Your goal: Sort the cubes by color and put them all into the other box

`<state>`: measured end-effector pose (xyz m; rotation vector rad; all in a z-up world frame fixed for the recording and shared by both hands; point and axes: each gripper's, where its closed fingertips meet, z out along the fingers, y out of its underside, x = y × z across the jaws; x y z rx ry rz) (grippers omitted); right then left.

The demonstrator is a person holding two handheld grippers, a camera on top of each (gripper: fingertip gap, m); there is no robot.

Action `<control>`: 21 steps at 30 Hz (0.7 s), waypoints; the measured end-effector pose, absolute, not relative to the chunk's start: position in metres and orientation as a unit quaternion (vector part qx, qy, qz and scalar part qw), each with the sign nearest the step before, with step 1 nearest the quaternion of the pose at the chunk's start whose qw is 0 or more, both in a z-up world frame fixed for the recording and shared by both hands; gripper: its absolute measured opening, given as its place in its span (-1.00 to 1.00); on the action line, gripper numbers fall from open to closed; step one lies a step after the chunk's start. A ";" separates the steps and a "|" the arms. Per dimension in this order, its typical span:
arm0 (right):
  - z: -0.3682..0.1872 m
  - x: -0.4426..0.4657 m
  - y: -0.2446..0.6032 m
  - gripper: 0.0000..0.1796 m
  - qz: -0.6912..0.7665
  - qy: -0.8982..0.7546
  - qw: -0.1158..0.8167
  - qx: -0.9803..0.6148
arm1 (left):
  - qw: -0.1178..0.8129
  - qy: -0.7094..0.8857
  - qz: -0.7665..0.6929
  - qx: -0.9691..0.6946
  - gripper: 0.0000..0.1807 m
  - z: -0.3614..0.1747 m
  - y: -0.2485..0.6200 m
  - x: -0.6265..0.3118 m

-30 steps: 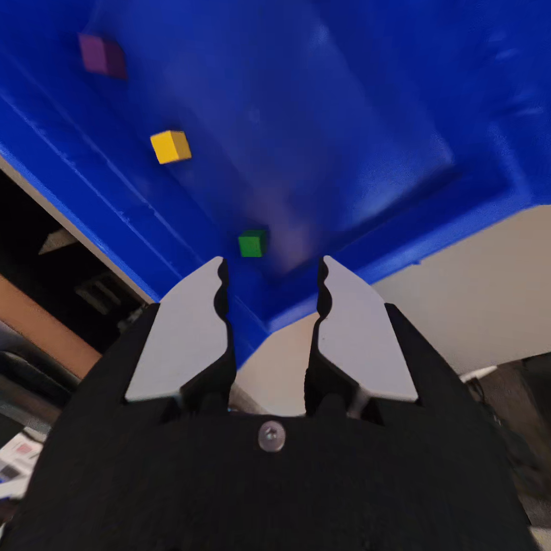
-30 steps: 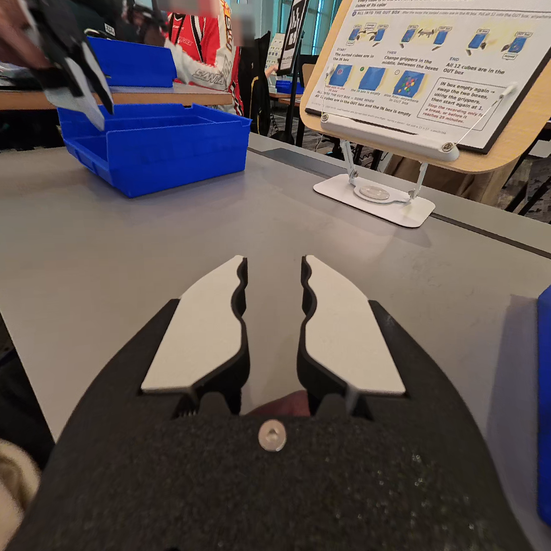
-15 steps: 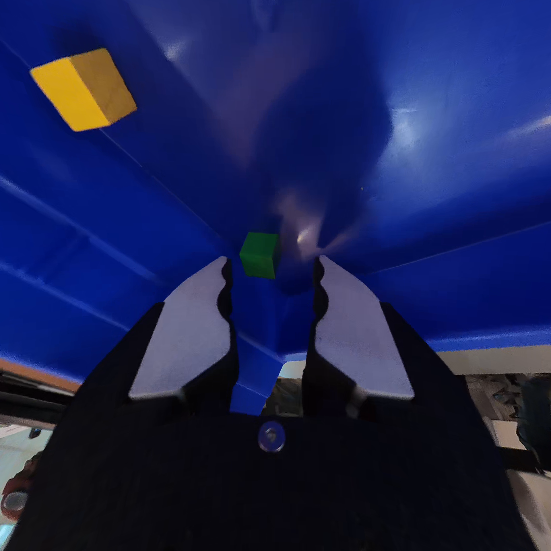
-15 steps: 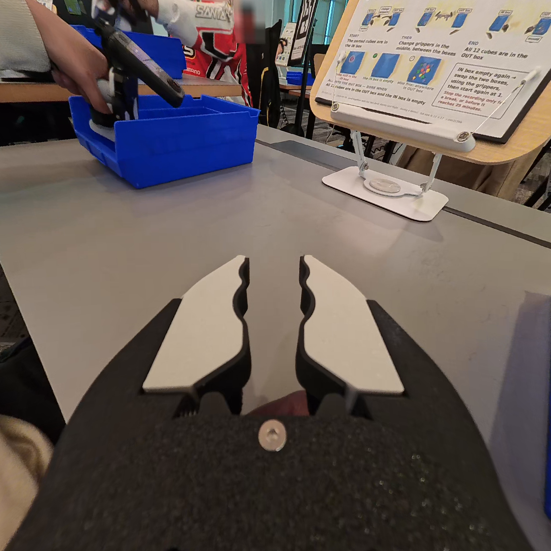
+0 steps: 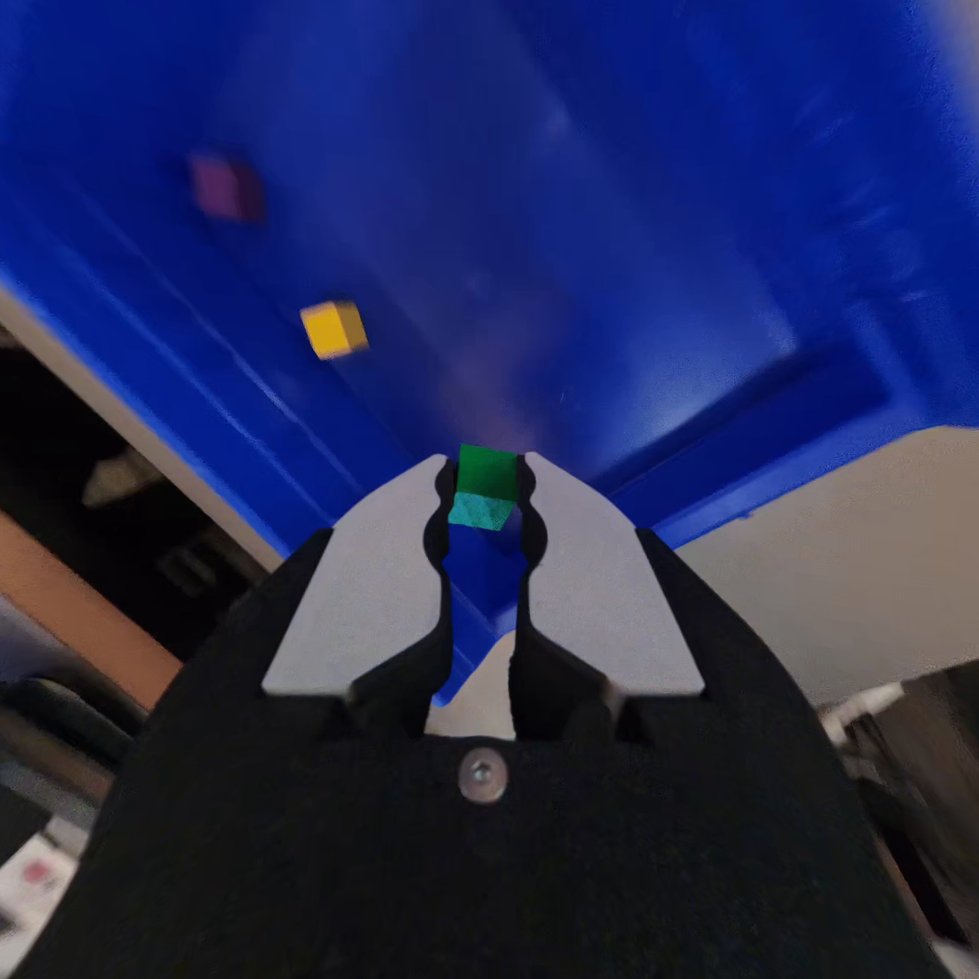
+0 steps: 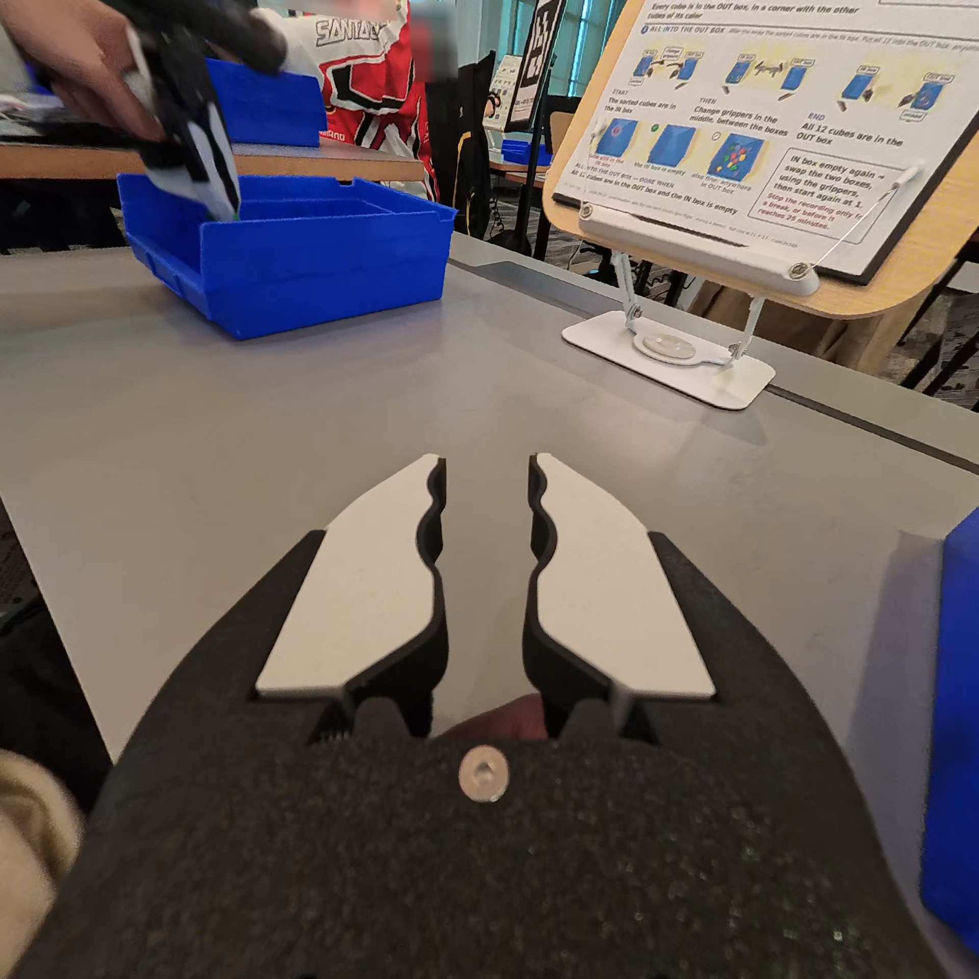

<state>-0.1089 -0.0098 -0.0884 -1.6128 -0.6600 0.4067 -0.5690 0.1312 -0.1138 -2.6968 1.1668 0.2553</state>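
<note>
Left tongs [image 5: 486, 466] are clamped on the green cube [image 5: 486, 477] by two opposite flat faces, just above a corner of the blue box [image 5: 583, 212]; right tongs [image 6: 487, 466] sit apart w/ nothing between them, over the table [image 6: 159, 424]. Cube looks small, light, rigid, prob. painted wood, so it's likely a bit slick. Hold at the tips seems ok w/ modest squeeze; yellow cube [image 5: 334, 329] and purple cube [image 5: 225, 186] lie along the box's left wall.

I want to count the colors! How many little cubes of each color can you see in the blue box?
Green cube: 1, held in the left tool above the blue box
Yellow cube: 1
Purple cube: 1
Total: 3 cubes in view.
</note>
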 end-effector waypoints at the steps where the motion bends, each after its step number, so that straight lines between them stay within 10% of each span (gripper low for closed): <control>1: -0.087 -0.107 -0.009 -0.67 0.176 -0.285 0.627 -0.703 | 0.154 0.400 0.069 -0.901 -0.75 -0.094 0.134 -0.554; 8: -0.083 -0.089 0.001 -0.68 0.172 -0.259 0.633 -0.709 | 0.494 0.387 -0.228 -0.744 -0.76 0.023 0.083 -0.419; 21: -0.084 -0.100 -0.003 -0.66 0.369 -0.266 0.579 -0.677 | 0.429 0.391 -0.531 -0.617 -0.76 -0.024 0.024 -0.291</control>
